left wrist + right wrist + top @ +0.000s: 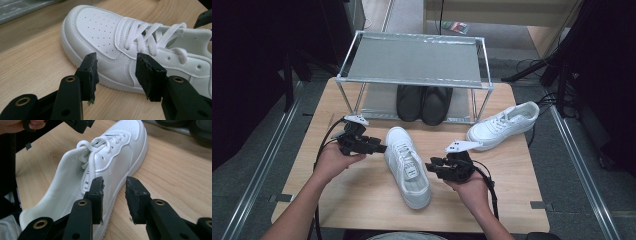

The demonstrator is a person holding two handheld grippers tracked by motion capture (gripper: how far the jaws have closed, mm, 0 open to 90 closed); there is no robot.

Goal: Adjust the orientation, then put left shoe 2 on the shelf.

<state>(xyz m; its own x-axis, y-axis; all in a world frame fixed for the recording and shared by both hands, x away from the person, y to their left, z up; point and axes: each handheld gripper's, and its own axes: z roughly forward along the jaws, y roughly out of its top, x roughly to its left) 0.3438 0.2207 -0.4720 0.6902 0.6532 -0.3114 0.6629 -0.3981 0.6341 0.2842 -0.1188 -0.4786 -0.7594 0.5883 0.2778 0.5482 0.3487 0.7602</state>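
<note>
White sneaker lying between both hands, left gripper level at its toe side, jaws spread, right gripper level at its heel side, jaws parted, neither pinching.

I cannot read any text, brand, number or sign in these pictures. On the inside of the tongue of the near white sneaker I see some small dark printed marks, but they are too small and too blurred to read. The other things carry no lettering that I can make out.
</note>
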